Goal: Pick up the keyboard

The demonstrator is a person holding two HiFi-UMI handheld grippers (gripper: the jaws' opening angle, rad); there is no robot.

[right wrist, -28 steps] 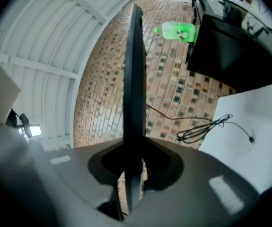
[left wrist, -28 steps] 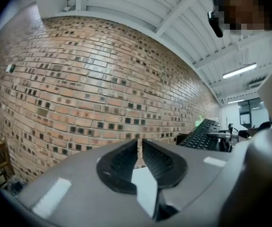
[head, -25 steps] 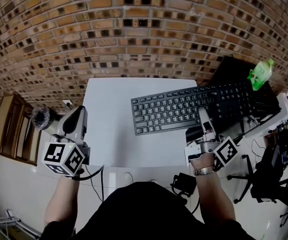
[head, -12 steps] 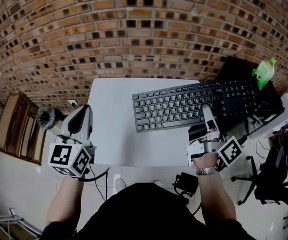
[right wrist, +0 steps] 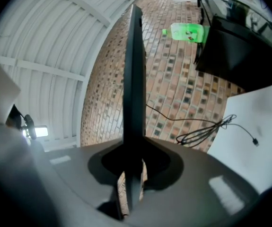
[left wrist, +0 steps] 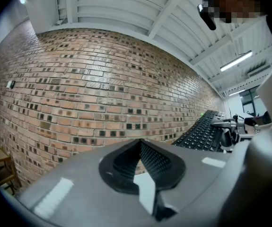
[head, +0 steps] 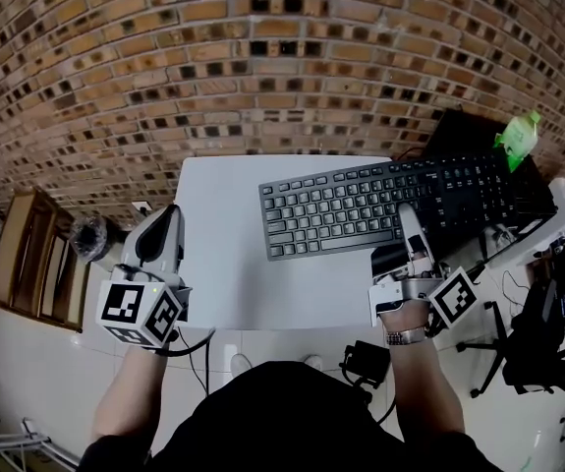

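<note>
I have the keyboard [head: 341, 214] clamped in the right gripper [head: 408, 222] at 2 o'clock, seemingly lifted clear; left gripper [head: 167, 226], 8 o'clock, closed and empty.

- White rectangular table [head: 225, 264].
- Red-brown brick wall [head: 262, 57], behind the table.
- Green plastic bottle [head: 516, 138], right of the table.
- Brown wooden shelf [head: 34, 254], left of the table.
</note>
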